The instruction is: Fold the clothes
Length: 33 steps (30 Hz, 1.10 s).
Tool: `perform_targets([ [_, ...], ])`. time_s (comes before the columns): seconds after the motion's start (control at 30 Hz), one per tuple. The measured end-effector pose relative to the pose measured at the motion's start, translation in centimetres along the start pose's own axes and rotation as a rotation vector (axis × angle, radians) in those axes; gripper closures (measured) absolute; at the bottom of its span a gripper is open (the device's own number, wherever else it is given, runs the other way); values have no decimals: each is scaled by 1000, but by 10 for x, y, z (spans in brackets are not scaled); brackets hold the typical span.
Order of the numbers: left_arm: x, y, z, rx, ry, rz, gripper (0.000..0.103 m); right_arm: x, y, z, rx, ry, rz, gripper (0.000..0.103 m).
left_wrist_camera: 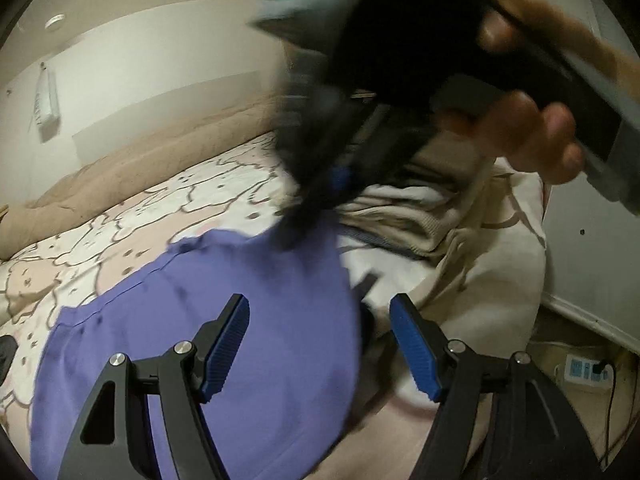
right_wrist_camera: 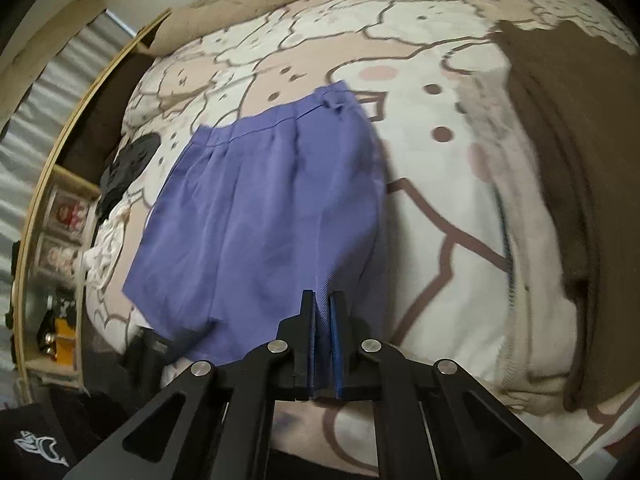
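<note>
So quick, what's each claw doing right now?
Left gripper: open, holding nothing, over the purple shorts.
Right gripper: closed on the purple shorts' edge.

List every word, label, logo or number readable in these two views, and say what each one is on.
No text can be read in either view.
White wall sign: vertical dark lettering, too blurred to read.
Black fabric at the lower left: a white dolphin-like emblem, no words.
Shelf items: printed packaging, too small and blurred to read.

Bed (right_wrist_camera: 440,208) (purple shorts (right_wrist_camera: 260,208) atop)
</note>
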<state>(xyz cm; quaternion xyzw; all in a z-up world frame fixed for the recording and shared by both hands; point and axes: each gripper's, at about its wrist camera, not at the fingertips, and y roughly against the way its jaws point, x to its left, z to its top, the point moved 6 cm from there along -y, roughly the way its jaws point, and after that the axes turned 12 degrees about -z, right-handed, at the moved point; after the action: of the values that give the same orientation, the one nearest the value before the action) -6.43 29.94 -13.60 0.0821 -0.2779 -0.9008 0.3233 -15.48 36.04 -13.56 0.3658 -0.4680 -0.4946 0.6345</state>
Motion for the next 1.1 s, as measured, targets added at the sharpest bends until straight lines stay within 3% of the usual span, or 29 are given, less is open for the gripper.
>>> perform_targets([
  [0.27,16,-25,13,-31,125,17,32,9,-2,1,50,16,42,96],
  [0.33,21,-30,12,-26,157,8,56,10,-2,1,60,15,54,96],
  [0.4,27,-36,9,-4,196,-13,72,11,-2,1,67,14,60,96],
  [0.5,36,-44,0,45,271,-59,87,6,2,2,50,0,62,96],
  [0.63,42,-42,-9,51,315,-83,90,3,14,10,2,-3,26,96],
  [0.73,40,-36,-9,29,306,-96,90,3,25,27,-71,64,-89,95],
  [0.77,40,-34,-9,23,305,-103,90,2,27,37,-92,84,-124,91],
  [0.83,39,-31,-9,10,304,-117,90,0,28,56,-119,109,-171,59],
  [0.87,39,-29,-8,3,304,-124,90,0,26,69,-139,119,-203,22],
  [0.9,39,-27,-8,-3,304,-131,90,0,25,82,-159,130,-235,10],
  [1.07,46,-18,-12,-21,336,-162,90,19,-11,150,-162,265,-323,11],
  [1.1,49,-20,-13,-18,346,-172,90,23,-29,163,-133,297,-346,19],
])
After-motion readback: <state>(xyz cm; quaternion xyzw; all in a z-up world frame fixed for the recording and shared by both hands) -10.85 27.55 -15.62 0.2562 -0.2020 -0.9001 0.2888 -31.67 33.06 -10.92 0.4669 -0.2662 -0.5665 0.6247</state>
